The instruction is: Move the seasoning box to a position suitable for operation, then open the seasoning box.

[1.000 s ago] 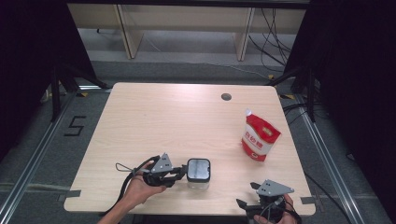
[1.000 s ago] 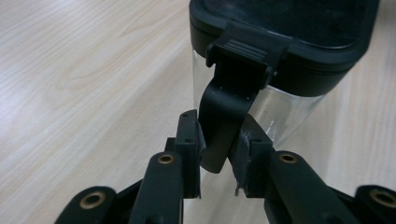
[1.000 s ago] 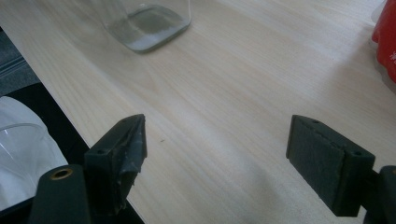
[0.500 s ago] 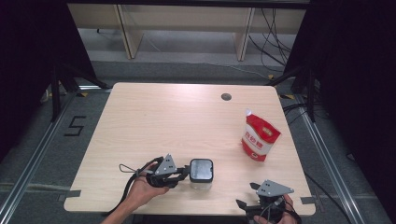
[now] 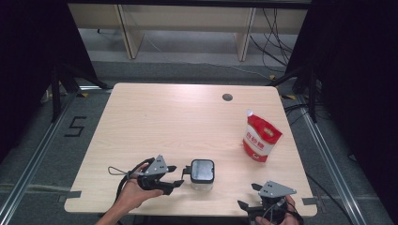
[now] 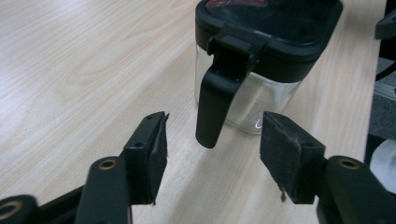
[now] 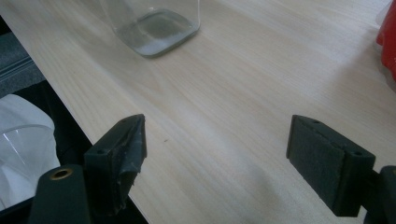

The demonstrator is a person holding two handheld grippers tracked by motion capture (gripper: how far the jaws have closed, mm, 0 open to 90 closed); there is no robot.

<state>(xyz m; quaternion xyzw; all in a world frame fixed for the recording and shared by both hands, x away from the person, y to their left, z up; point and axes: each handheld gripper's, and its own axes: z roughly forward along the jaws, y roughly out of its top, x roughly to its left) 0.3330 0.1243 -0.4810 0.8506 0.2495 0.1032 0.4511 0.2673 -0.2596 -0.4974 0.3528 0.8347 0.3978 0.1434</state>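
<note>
Jar [image 5: 202,174] near table [image 5: 178,122] front edge, about 6 o'clock; clasp [image 6: 215,100] swung loose, hanging at left gripper's [image 6: 212,140] 12 o'clock. Left jaws just opened, spread wide, nothing pinched. Right gripper [image 7: 215,154] spread, empty, at 5 o'clock. Judged rigid, clear-walled, slippery, breakable, light. Best hold: across black lid [image 6: 275,28] or flat sides.

The left claw [image 5: 177,176], closed on the latch [image 6: 215,105] of the clear jar [image 5: 202,174] in both earlier pictures, has just been opening and now stands spread, its pads [image 6: 154,154] apart from the black latch that hangs free between them. The claw also sits slightly back from the jar, where a moment ago it was right up against the lid's edge.
</note>
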